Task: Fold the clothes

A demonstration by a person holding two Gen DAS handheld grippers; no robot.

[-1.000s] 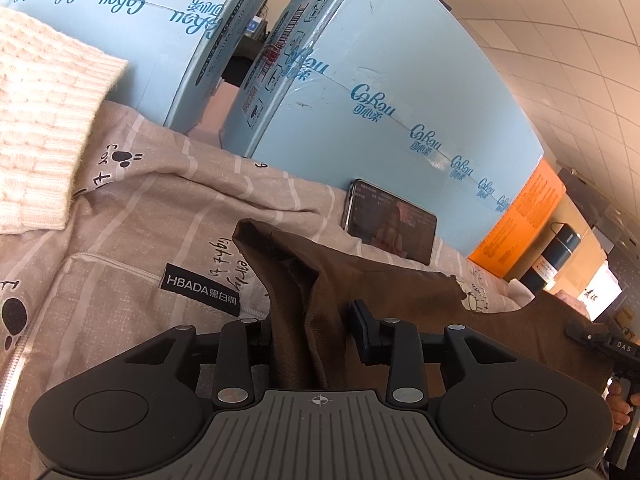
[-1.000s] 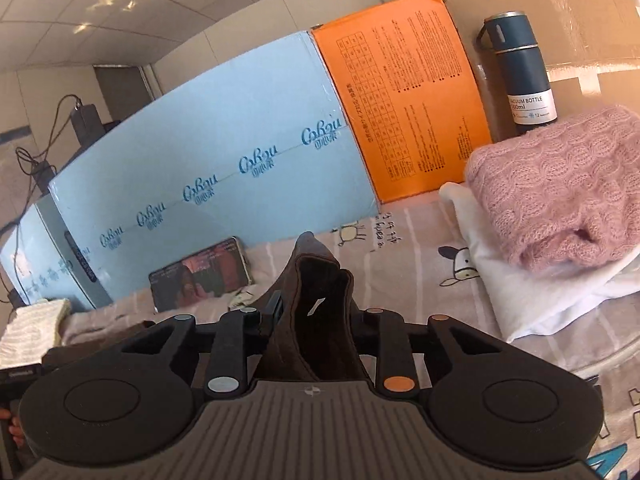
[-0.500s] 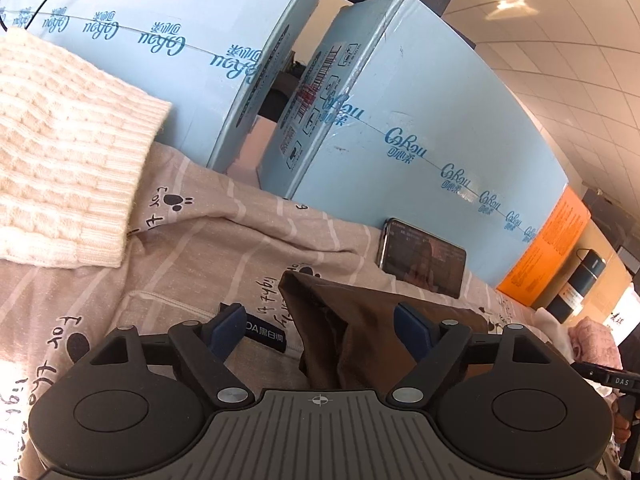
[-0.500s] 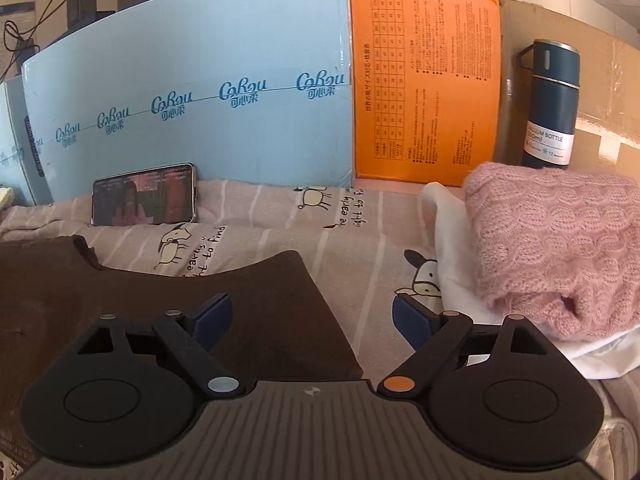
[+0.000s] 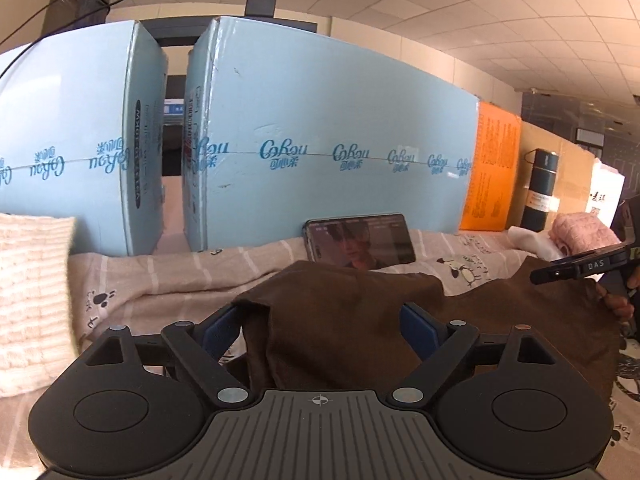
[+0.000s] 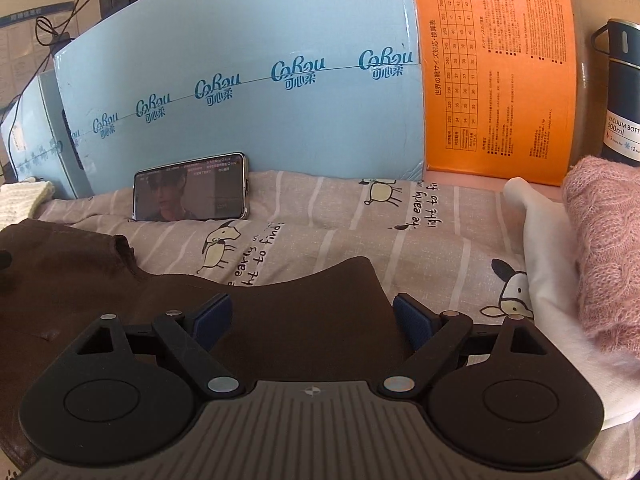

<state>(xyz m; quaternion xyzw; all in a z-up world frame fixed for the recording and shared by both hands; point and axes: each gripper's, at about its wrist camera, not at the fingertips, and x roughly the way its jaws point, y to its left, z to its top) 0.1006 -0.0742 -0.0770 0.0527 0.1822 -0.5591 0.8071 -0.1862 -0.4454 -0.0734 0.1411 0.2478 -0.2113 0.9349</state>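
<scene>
A brown garment (image 5: 340, 320) lies on the striped bed sheet (image 5: 168, 276). My left gripper (image 5: 320, 328) is open, its jaws wide apart on either side of a raised fold of the garment. My right gripper (image 6: 312, 316) is open too, just above the garment's flat right end (image 6: 304, 304). The garment's other end (image 6: 64, 256) lies bunched at the left of the right wrist view. The right gripper's tip (image 5: 580, 268) shows at the right edge of the left wrist view.
Blue boxes (image 5: 332, 148) and an orange box (image 6: 496, 68) wall the back. A phone (image 6: 190, 188) leans on them. A pink knit (image 6: 604, 248) on white cloth (image 6: 548, 248) lies right, beside a dark bottle (image 6: 622, 92). A cream knit (image 5: 32, 288) lies left.
Both grippers have opened and let go of the brown garment, which now lies on the sheet. Both have pulled back and levelled out.
</scene>
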